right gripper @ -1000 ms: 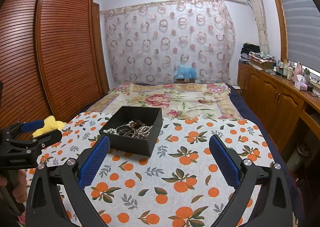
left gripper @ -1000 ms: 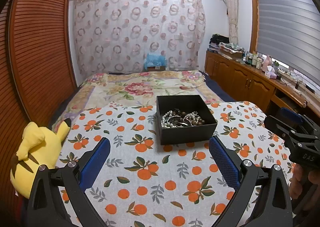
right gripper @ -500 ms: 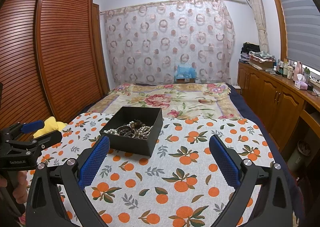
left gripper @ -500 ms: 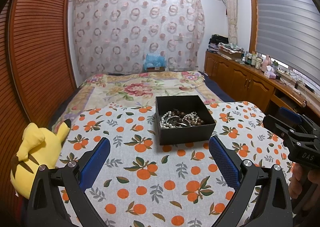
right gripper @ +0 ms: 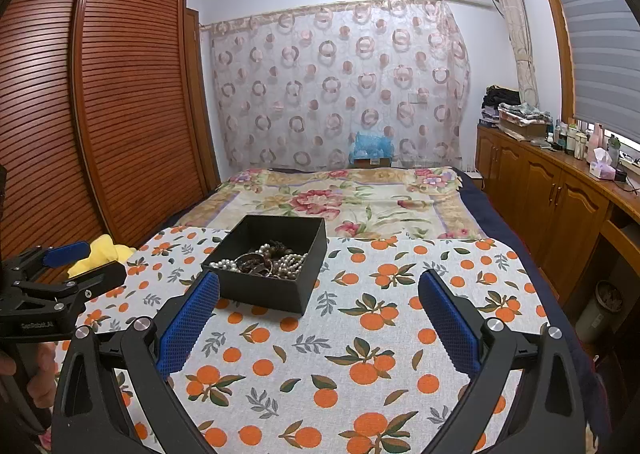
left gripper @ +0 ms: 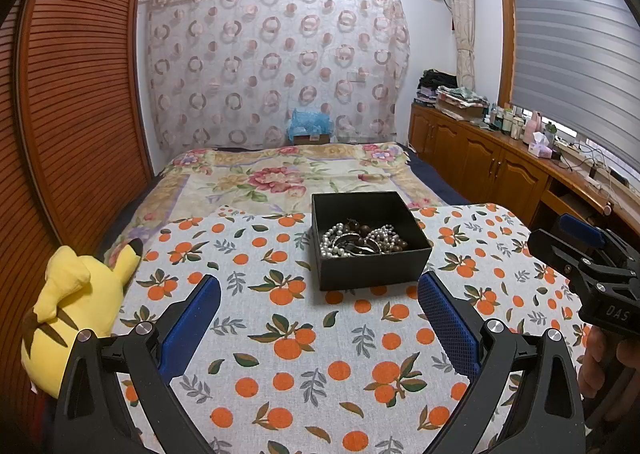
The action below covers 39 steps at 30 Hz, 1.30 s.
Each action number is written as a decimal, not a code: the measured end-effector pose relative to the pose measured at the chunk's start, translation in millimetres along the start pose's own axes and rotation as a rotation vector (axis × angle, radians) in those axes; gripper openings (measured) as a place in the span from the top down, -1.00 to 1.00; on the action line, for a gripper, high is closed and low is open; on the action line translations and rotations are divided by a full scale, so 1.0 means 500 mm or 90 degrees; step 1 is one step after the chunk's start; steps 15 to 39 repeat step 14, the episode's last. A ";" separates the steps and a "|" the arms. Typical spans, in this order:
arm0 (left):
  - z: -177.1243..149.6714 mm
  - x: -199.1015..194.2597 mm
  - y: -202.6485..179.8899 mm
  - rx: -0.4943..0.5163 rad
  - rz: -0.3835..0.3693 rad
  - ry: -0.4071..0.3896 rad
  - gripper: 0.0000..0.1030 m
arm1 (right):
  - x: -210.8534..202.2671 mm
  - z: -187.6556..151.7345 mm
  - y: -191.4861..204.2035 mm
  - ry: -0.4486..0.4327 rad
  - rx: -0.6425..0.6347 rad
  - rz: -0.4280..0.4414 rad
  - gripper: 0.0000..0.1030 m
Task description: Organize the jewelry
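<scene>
Yellow plush toy: at the left edge of the orange-print cloth, beside the slatted wardrobe.
Left gripper: fingers spread wide, holding nothing, above the cloth just short of the box.
Black box: open-topped, standing on the cloth, centre-right in the left wrist view.
Jewelry: tangled pearl strands, brown beads and bangles heaped inside the box.
Right gripper: fingers apart, empty, to the box's right.
Wooden cabinets: along the right wall.
</scene>
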<state>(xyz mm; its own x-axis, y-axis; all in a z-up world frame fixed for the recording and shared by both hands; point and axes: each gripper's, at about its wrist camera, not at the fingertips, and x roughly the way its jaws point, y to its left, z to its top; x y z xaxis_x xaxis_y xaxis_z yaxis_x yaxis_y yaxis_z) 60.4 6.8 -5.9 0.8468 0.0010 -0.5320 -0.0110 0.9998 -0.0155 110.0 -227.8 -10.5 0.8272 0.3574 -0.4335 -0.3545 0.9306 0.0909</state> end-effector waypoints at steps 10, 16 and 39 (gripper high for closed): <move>0.001 0.000 -0.002 -0.001 0.000 0.002 -0.85 | 0.000 -0.001 0.000 0.000 0.000 0.001 -0.95; 0.003 -0.002 -0.005 0.000 -0.001 0.001 -0.85 | 0.001 -0.001 -0.001 0.000 0.000 0.000 -0.95; 0.003 -0.002 -0.005 0.000 -0.001 0.001 -0.85 | 0.001 -0.001 -0.001 0.000 0.000 0.000 -0.95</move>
